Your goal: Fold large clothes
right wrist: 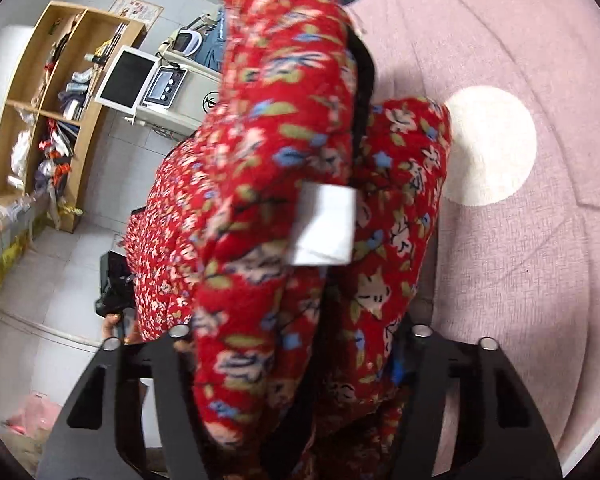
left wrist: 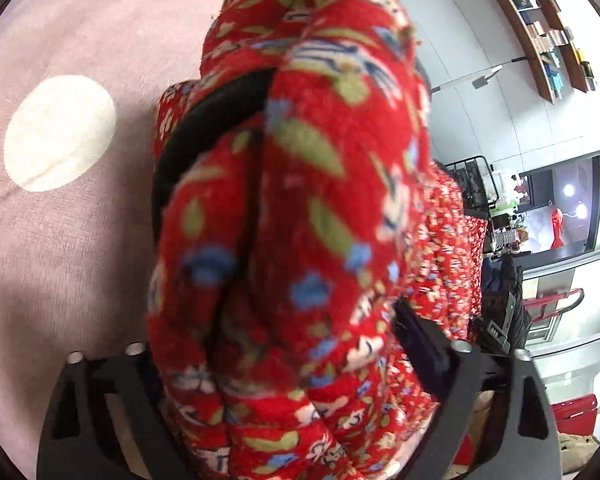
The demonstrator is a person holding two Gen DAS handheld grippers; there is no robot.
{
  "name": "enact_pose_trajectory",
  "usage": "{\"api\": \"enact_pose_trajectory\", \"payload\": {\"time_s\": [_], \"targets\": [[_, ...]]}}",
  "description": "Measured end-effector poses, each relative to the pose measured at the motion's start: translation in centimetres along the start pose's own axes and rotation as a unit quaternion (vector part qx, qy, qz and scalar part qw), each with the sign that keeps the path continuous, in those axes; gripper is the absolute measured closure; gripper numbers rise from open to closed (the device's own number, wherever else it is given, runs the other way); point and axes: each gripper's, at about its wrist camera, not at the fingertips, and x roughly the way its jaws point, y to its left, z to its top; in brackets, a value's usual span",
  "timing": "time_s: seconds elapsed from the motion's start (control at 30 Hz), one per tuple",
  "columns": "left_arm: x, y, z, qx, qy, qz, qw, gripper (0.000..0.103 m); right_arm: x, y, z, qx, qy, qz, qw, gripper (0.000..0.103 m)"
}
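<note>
Left gripper (left wrist: 296, 364) and right gripper (right wrist: 300, 364) each clamp the bunched red floral garment (left wrist: 300, 200). Its black-trimmed edge (right wrist: 362, 92) rises ahead. Pink dotted cloth (right wrist: 540, 280) spreads uncluttered beyond the right gripper's right finger.

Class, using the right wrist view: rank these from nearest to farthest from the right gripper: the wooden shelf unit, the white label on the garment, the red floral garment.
1. Red floral garment: clamped in the right gripper.
2. White label: on the garment, just ahead.
3. Wooden shelf unit: far left, against the wall.
</note>
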Motion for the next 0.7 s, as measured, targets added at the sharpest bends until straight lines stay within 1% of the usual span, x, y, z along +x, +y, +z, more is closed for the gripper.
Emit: {"api": "enact_pose_trajectory", "payload": {"time_s": [0.03, 0.07, 0.1, 0.13, 0.2, 0.27, 0.33, 0.37, 0.47, 0.57, 0.67, 0.7], "targets": [[-0.4, -0.3, -0.3, -0.001, -0.007, -0.004, 1.0000, 0.029, -0.3, 0.5, -0.1, -0.003, -0.003, -0.003, 1.000, 0.052], [-0.4, -0.8, -0.6, 0.000, -0.011, -0.007, 0.9999, 0.036, -0.7, 1.0, -0.1, -0.005, -0.005, -0.005, 1.000, 0.054], [-1.0, -1.4, -1.0, 0.006, -0.019, -0.012, 0.9997, 0.041, -1.0, 1.7, -0.2, -0.009, -0.007, -0.008, 1.000, 0.056], [-1.2, -1.8, -1.4, 0.012, -0.024, -0.016, 0.9995, 0.043, -1.4, 2.1, -0.3, -0.013, -0.007, -0.009, 1.000, 0.056], [-2.1, -3.4, -2.3, 0.033, -0.033, -0.033, 0.9984, 0.052, -2.4, 3.4, -0.4, -0.031, -0.008, -0.009, 0.999, 0.058], [-3.2, -5.2, -2.8, 0.059, -0.046, -0.047, 0.9961, 0.055, -3.5, 5.7, -0.1, -0.058, -0.010, -0.002, 0.998, 0.059], [-4.1, -7.6, -3.7, 0.098, -0.058, -0.038, 0.9928, 0.056, -4.4, 8.6, 0.4, -0.099, -0.010, 0.006, 0.995, 0.059], [-4.6, -8.3, -4.0, 0.108, -0.063, -0.036, 0.9915, 0.056, -4.9, 10.2, 0.8, -0.120, -0.007, 0.011, 0.993, 0.059], [-7.6, -9.6, -4.9, 0.106, -0.092, -0.042, 0.9893, 0.059, -5.6, 15.8, 2.6, -0.174, 0.009, 0.030, 0.984, 0.060], [-13.0, -9.6, -5.8, 0.099, -0.159, -0.059, 0.9805, 0.060, -4.8, 22.3, 4.9, -0.236, 0.036, 0.042, 0.970, 0.061], [-21.0, -7.2, -7.0, 0.081, -0.250, -0.058, 0.9630, 0.060, -2.0, 29.3, 7.9, -0.287, 0.060, 0.070, 0.953, 0.061], [-24.0, -6.1, -7.7, 0.068, -0.289, -0.056, 0.9533, 0.060, -1.2, 31.2, 8.6, -0.298, 0.064, 0.080, 0.949, 0.061]]}}
